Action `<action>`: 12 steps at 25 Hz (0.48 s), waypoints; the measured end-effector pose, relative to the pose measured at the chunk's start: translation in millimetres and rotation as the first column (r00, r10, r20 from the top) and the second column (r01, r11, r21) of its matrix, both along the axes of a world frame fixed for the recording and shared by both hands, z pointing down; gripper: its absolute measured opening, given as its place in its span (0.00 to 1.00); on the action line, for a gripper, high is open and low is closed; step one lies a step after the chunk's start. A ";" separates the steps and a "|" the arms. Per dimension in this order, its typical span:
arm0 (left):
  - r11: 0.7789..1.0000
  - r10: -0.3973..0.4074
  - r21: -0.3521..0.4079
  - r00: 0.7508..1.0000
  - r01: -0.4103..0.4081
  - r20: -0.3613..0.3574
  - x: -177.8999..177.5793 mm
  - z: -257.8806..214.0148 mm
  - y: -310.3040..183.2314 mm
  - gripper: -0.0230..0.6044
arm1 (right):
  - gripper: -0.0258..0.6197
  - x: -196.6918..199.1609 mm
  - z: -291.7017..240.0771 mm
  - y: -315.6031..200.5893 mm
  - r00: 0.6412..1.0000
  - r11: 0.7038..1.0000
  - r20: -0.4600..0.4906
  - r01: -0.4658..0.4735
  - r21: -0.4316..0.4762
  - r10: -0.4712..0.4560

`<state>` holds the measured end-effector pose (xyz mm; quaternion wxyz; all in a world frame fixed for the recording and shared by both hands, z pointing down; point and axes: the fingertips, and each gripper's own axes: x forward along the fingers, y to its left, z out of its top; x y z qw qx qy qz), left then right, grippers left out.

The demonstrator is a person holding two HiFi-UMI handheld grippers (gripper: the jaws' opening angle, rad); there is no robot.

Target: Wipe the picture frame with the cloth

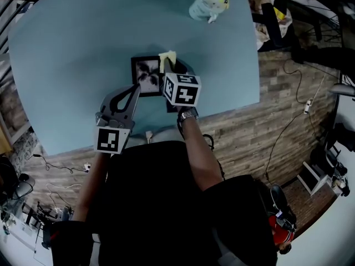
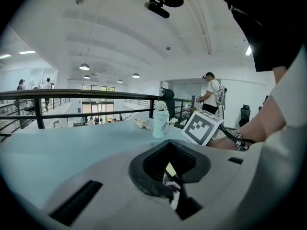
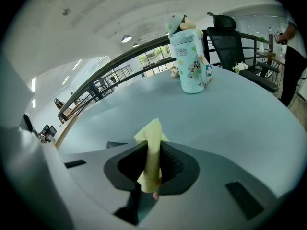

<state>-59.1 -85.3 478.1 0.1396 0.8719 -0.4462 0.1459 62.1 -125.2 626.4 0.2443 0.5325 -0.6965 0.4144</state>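
While a lidded bottle point(image 1: 209, 4) stands well apart at the teal table's point(image 1: 66, 65) far edge, the picture frame point(image 1: 145, 73) lies flat nearer the person, partly hidden by the right gripper's point(image 3: 151, 166) marker cube. Its 2 jaws pinch the yellow cloth point(image 3: 152, 133) at the frame's far right corner. The left gripper's point(image 1: 135, 88) jaws sit narrow, closed on the frame's near left corner.

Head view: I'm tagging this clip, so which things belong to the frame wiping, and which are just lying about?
In the job:
picture frame, gripped at its edge by the left gripper
cloth, clamped in the right gripper

Lying about:
bottle, standing near the far edge of the table
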 end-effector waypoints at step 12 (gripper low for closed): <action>1.000 0.002 0.018 1.000 -0.002 0.000 -5.7 -4.7 5.9 0.03 | 0.13 5.2 -18.1 8.8 1.000 0.999 0.007 -0.021 0.035 0.021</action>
